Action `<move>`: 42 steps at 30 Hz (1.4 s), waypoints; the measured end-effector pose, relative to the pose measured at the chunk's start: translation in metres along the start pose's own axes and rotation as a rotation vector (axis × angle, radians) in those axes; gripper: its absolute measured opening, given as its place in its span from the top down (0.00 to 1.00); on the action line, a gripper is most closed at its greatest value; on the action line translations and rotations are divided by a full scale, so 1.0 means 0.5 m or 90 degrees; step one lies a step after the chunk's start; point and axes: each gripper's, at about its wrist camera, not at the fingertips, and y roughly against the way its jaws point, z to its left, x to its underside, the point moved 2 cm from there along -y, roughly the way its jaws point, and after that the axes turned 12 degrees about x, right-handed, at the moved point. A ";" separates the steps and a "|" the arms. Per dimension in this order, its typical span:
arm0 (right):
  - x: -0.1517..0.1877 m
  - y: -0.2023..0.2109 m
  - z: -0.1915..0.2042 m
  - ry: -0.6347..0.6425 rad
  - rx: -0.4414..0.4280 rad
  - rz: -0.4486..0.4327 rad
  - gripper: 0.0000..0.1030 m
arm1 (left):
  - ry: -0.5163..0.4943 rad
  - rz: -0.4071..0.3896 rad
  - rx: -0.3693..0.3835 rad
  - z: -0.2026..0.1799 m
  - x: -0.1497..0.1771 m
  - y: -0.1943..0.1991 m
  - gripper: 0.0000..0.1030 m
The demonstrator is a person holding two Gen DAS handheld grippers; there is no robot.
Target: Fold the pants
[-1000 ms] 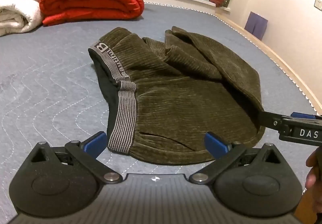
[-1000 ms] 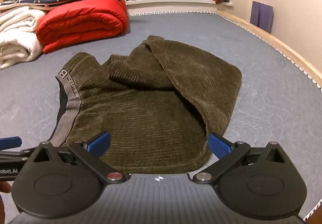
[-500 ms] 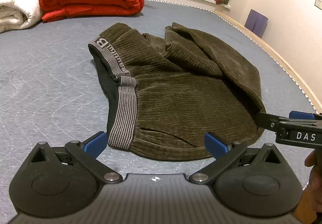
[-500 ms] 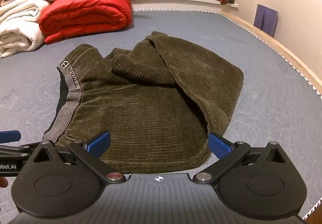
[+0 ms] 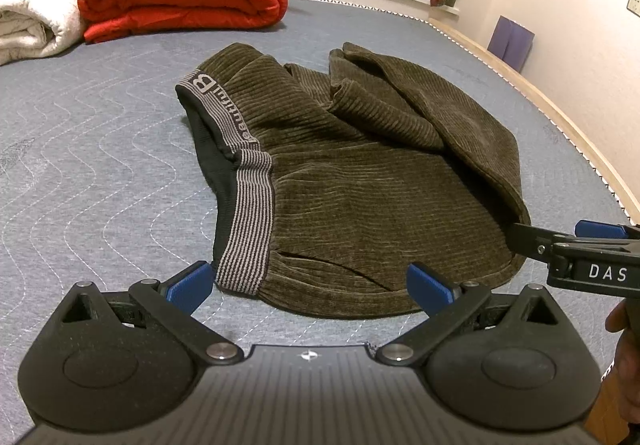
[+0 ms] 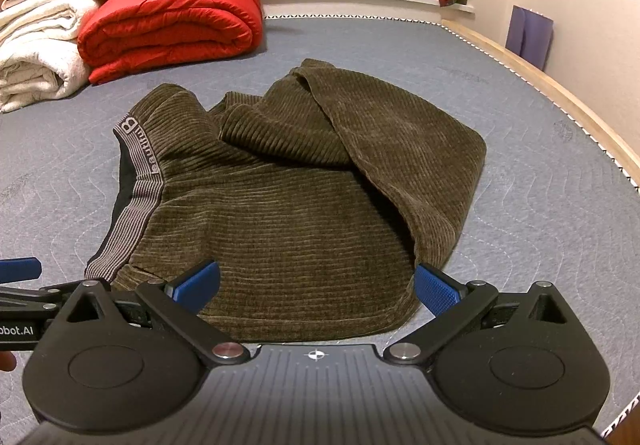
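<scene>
Step in hand, as judged: pre-grasp for another fold. Pants [image 5: 360, 181] are seen already doubled over into a squat bundle on the grey quilted bed cover [image 5: 88, 149], so task looks partly done, maybe past halfway.

Left gripper [image 5: 310, 281]: jaws spread wide, nothing held. Striped waistband [image 5: 250, 221] end is seen just beside the left blue pad; near hem of the bundle runs between the pads, just fwd of the tips. Contact w/ cloth can't be confirmed.

Right gripper [image 6: 318, 285]: jaws also released, nothing gripped. Near hem spans the gap between the pads; the rolled right edge of the bundle sits just beside the right pad. Right gripper is also seen from the left cam at the bundle's right corner.

Upper layer is bunched and ridged toward the far side, not flat. Waistband lies on the left, dark lining exposed.

Next move, as est.: both tips to be lowered onto the near hem, left at waistband corner, right at opposite corner, jaws closed on all layers, then edge carried away over the bundle. Risk: only top layer gets pinched and the stack slides apart.

Red duvet [image 6: 168, 25] and white blankets [image 6: 36, 49] are well apart, far side; no interference expected.
</scene>
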 end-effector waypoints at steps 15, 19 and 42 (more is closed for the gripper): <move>0.002 -0.003 -0.001 -0.002 -0.001 0.002 0.01 | 0.002 0.001 0.000 -0.001 0.001 0.002 0.00; 0.001 0.002 0.000 -0.005 -0.007 -0.002 0.01 | 0.005 -0.005 0.003 -0.001 -0.001 0.006 0.00; -0.005 0.013 -0.002 -0.005 0.009 -0.023 0.03 | -0.058 -0.072 0.013 -0.025 0.003 0.031 0.01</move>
